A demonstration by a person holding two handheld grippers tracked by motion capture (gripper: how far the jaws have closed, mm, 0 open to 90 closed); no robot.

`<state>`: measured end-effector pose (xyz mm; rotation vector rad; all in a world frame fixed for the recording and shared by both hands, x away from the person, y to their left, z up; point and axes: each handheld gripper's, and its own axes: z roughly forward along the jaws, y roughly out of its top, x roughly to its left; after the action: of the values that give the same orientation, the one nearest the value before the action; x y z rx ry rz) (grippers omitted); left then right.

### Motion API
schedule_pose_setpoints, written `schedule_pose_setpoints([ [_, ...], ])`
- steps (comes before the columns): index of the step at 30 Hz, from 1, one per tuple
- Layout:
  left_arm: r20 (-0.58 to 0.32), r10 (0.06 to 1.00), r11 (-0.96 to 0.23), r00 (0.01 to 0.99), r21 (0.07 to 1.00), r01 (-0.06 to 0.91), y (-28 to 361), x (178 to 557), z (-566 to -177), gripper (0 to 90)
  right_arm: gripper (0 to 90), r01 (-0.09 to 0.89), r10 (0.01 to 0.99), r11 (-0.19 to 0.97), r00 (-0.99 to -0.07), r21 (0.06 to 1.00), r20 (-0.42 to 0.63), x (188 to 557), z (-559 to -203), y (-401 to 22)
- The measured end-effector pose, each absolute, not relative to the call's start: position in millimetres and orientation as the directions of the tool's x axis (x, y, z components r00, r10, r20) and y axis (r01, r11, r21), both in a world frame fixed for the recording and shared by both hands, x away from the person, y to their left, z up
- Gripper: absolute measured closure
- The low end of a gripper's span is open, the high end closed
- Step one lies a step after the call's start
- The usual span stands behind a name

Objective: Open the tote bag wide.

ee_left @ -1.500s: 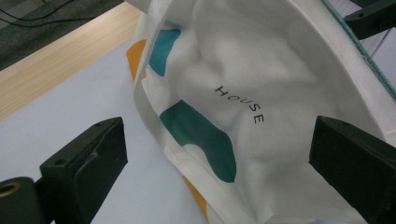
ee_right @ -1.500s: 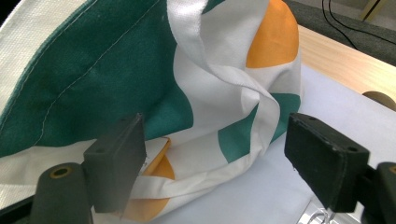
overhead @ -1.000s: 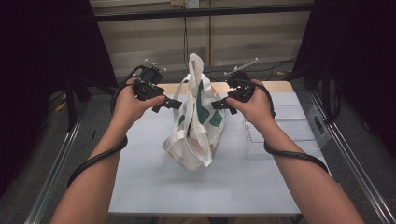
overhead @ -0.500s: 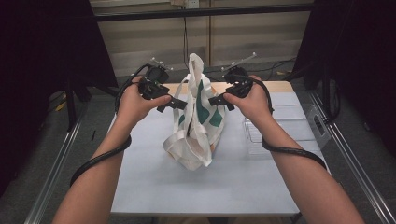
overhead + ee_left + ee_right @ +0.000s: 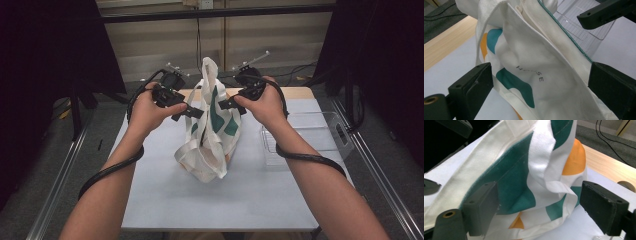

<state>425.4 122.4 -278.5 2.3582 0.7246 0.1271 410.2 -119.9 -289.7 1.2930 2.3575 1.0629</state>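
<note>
A white bag (image 5: 209,131) with green and orange shapes stood near the middle of the table (image 5: 165,200). Its top stuck up between the two hands. The left gripper (image 5: 196,113) was at the bag's left side, up near the top. In the left gripper view its jaws stood wide apart, with the bag (image 5: 541,72) between them. The cloth lay close to both jaws, but they did not squeeze it. The right gripper (image 5: 226,104) was at the bag's right side, at about the same height. Its jaws had just been opening. In the right gripper view they stood wide apart, and the bag (image 5: 524,177) hung in the gap between them. The cloth brushed the left jaw there, but nothing was pinched. A clear tray (image 5: 320,131) sat on the table to the right of the bag, just under the right wrist. A black cable (image 5: 107,172) looped under the left arm. Some small dark letters showed on the bag in the left gripper view.
</note>
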Motion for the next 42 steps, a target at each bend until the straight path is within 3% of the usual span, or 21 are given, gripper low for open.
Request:
schedule_pose_setpoints([
  [6,-0.126,0.561,-0.586,0.818,0.637,0.500,120,425,-282,7.3,13.7,0.624,0.812,0.341,-0.573,0.703,0.115,411,-285,-115],
  [12,-0.119,0.527,-0.620,0.842,0.624,0.476,124,426,-282,14.3,12.6,0.628,0.814,0.331,-0.567,0.704,0.124,412,-284,-109],
  [33,-0.160,0.546,-0.590,0.823,0.623,0.513,118,423,-285,23.1,12.4,0.643,0.832,0.296,-0.537,0.706,0.140,414,-283,-90],
  [42,-0.175,0.528,-0.598,0.831,0.619,0.510,120,425,-285,35.0,16.9,0.656,0.845,0.292,-0.517,0.696,0.133,416,-287,-86],
])
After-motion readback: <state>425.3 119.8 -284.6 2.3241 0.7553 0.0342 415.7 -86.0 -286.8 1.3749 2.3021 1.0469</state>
